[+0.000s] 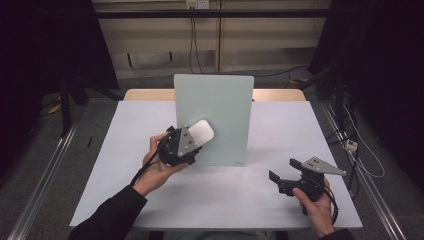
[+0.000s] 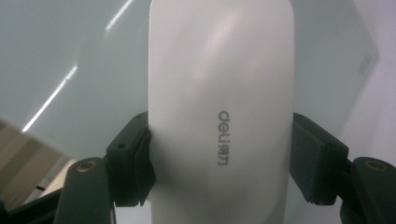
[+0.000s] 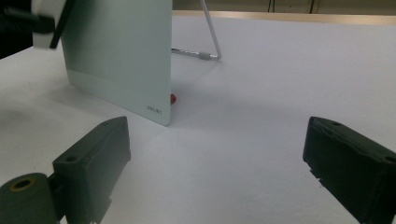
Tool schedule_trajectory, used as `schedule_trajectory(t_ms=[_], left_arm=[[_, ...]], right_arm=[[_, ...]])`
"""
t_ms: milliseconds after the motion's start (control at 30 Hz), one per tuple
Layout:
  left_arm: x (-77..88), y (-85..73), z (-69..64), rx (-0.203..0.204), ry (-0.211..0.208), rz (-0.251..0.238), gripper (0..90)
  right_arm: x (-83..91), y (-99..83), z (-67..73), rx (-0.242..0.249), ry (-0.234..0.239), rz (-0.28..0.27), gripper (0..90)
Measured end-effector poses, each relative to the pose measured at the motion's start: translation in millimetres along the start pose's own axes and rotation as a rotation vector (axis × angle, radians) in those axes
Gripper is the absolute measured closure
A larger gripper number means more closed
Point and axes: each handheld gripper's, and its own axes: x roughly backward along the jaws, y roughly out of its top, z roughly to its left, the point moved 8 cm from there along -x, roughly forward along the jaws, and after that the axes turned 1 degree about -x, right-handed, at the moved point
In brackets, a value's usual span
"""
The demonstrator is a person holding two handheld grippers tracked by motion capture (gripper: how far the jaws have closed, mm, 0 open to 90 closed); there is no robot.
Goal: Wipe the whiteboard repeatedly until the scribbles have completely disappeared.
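High view: white eraser [image 1: 202,132] against upright board [image 1: 220,107], table [image 1: 250,200] otherwise bare.

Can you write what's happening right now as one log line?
left gripper: shut on eraser | eraser: at board | right gripper: open, empty, above table

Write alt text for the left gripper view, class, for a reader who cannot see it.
A white oblong eraser printed with a grey "deli" logo stands upright in the picture, clamped at its sides between the two black jaws of the left gripper. Behind it is a pale green glass board with streaks of reflected light.
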Motion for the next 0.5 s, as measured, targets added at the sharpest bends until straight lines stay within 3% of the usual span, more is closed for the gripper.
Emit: schedule_trajectory(t_ms=[100, 200, 367, 500], left_arm=[[-6.8, -12.6, -20.1, -0.006, -0.064, 0.031, 31.1], [-7.0, -17.5, -22.6, -0.001, -0.083, 0.040, 31.2], [0.9, -11.9, -4.2, 0.046, -0.047, 0.010, 31.1], [10.5, -3.2, 19.2, 0.082, -0.007, -0.024, 31.1]], right_arm=[[-0.3, 0.1, 0.3, 0.001, 0.001, 0.000, 7.2], [0.4, 0.1, -0.1, 0.000, 0.000, -0.001, 7.2], [0.2, 0.0, -0.3, -0.001, 0.001, -0.001, 7.2], [0.0, 0.1, -0.3, -0.002, 0.000, 0.000, 7.2]])
